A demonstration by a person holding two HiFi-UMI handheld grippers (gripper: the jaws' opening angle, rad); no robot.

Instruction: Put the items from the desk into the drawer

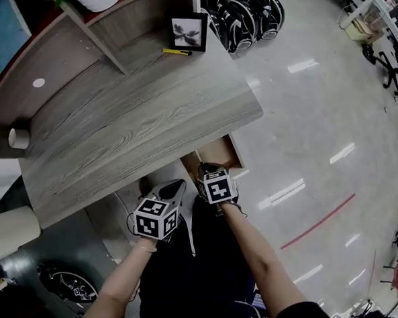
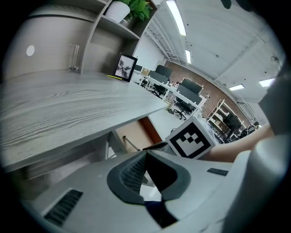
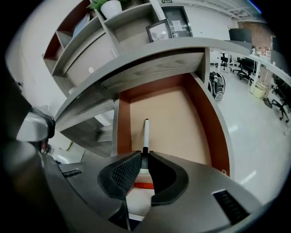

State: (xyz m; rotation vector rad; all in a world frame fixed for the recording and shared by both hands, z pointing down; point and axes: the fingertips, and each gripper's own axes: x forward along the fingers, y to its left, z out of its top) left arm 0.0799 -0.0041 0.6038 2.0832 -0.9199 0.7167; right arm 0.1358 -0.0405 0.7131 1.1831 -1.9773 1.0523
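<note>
The right tool (image 3: pixel 145 154) is clamping the near end of a slim white pen with a dark tip (image 3: pixel 146 134). It is holding the pen pointing into the open drawer with a tan floor and reddish-brown walls (image 3: pixel 207 113). Whether the tip is touching that floor cannot be told. The drawer is standing open under the front edge of the grey wood-grain worktop (image 1: pixel 134 124). The left tool (image 2: pixel 146 154) is hanging beside it, its jaws together on nothing. A black picture frame (image 1: pixel 188 31) and a thin yellow stick (image 1: pixel 176 51) are lying at the worktop's far corner.
</note>
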